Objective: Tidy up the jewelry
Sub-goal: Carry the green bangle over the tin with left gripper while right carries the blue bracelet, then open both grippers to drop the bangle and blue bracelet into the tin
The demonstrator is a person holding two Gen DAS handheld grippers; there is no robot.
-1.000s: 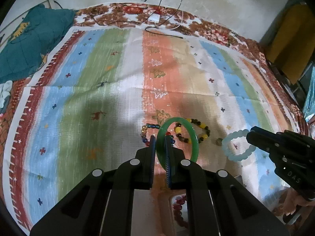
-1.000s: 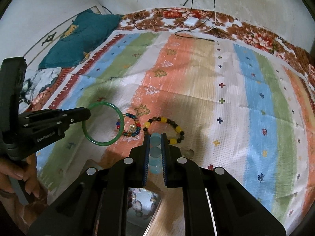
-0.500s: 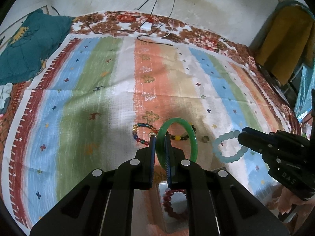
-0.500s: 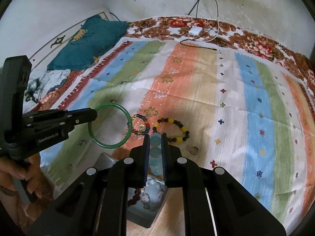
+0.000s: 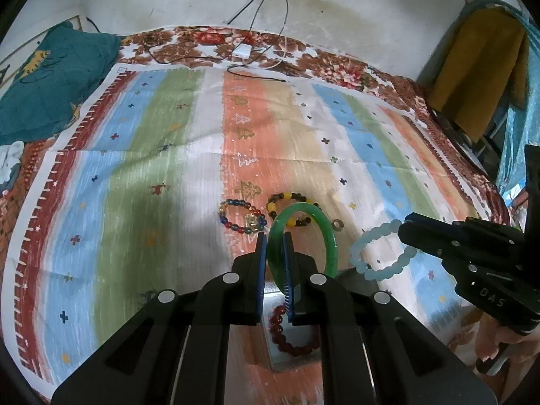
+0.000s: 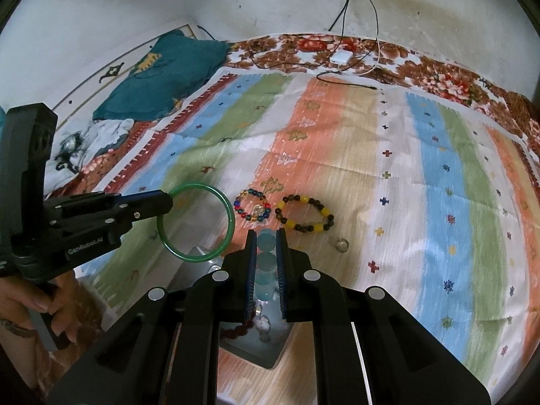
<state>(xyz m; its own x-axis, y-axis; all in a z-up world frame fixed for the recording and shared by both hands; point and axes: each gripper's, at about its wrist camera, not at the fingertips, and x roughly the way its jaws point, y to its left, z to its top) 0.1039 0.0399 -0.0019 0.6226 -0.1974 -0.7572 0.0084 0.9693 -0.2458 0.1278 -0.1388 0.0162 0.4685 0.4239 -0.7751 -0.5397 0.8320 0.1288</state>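
Pinched between the jaws of the left gripper (image 5: 275, 236), the green bangle (image 5: 329, 236) stands on edge in the air, its ring reaching forward and right, while the right gripper (image 6: 266, 234) clamps the pale blue bead bracelet (image 5: 381, 253) edge-on. Beneath both sits an open metal box (image 6: 266, 354) holding a dark red bead bracelet (image 5: 290, 337). Farther out on the striped cloth (image 5: 135, 168) lie a multicolored bead bracelet (image 6: 253, 207), a yellow-and-black bead bracelet (image 6: 305, 212) and a small ring (image 6: 342, 245).

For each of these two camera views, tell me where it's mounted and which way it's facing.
Left wrist: on the left gripper, looking forward and down across the striped cloth; its fingers clamp the green bangle; the right gripper enters at the right.
Right wrist: on the right gripper, same direction; its fingers clamp the pale blue bead bracelet; the left gripper and a hand show at the left.
Shared: both bracelets, the cloth, the tray.
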